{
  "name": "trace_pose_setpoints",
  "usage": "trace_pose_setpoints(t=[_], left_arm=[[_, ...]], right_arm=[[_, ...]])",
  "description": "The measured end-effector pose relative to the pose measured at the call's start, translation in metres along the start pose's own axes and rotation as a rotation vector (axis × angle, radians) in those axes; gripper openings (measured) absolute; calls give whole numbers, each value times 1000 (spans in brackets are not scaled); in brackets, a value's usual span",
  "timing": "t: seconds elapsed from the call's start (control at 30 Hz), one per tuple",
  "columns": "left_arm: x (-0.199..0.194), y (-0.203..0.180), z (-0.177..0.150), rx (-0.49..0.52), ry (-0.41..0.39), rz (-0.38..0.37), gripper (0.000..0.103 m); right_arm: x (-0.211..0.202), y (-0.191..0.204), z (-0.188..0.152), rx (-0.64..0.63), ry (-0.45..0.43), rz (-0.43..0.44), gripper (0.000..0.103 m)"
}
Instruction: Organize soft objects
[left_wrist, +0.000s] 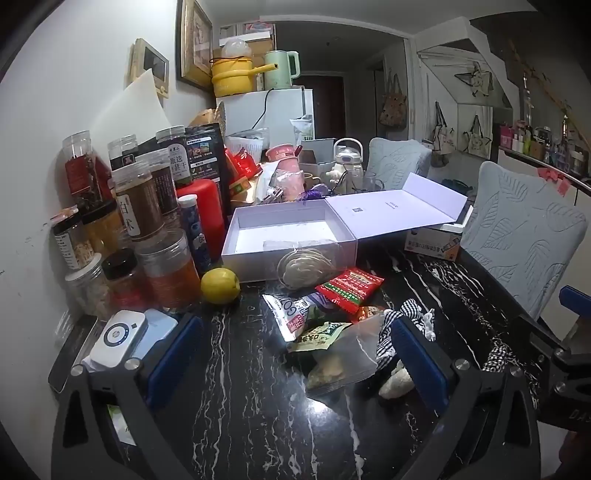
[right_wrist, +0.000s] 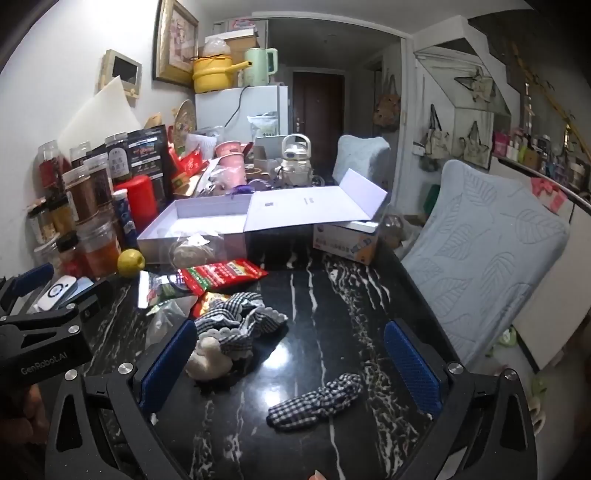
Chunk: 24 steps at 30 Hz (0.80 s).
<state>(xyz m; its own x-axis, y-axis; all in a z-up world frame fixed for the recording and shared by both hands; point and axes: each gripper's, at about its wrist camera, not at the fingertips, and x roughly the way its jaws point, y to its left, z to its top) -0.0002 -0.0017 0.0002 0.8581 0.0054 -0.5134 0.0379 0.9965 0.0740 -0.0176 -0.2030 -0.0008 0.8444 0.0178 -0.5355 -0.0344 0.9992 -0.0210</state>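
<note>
An open white box (left_wrist: 288, 230) (right_wrist: 192, 221) stands on the black marble table, lid flapped right, with a clear bag of cord (left_wrist: 306, 264) leaning on its front wall. Before it lie snack packets: red (left_wrist: 349, 286) (right_wrist: 225, 275), silver (left_wrist: 291, 314), and a clear bag (left_wrist: 347, 358). A checkered cloth bundle (right_wrist: 236, 317) with a white plush piece (right_wrist: 208, 358) lies by my right gripper's left finger. A second checkered piece (right_wrist: 317, 400) lies between the right fingers. My left gripper (left_wrist: 295, 362) and right gripper (right_wrist: 291, 365) are both open and empty.
Jars and bottles (left_wrist: 144, 221) crowd the table's left side, with a lemon (left_wrist: 219, 285), a white device (left_wrist: 118, 338) and a phone. A small carton (left_wrist: 434, 243) sits under the box lid. Two blue-covered chairs (left_wrist: 524, 240) stand at right. Cups and clutter lie behind the box.
</note>
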Motion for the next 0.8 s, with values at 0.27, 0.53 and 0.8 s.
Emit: trace_pose_setpoints(t=[0.27,0.53,0.8], left_arm=[[-7,-5,-1,-10,-12,-13,103],[-12,-3,0,-20,-9,-21,103],[-8,5,0,-25,6,-33,103]], right_arm=[[-4,-1,1,7,-6,8,103],[-3,-1,0,16,2,9,103],[-3,-1,0,15,1,6,103]])
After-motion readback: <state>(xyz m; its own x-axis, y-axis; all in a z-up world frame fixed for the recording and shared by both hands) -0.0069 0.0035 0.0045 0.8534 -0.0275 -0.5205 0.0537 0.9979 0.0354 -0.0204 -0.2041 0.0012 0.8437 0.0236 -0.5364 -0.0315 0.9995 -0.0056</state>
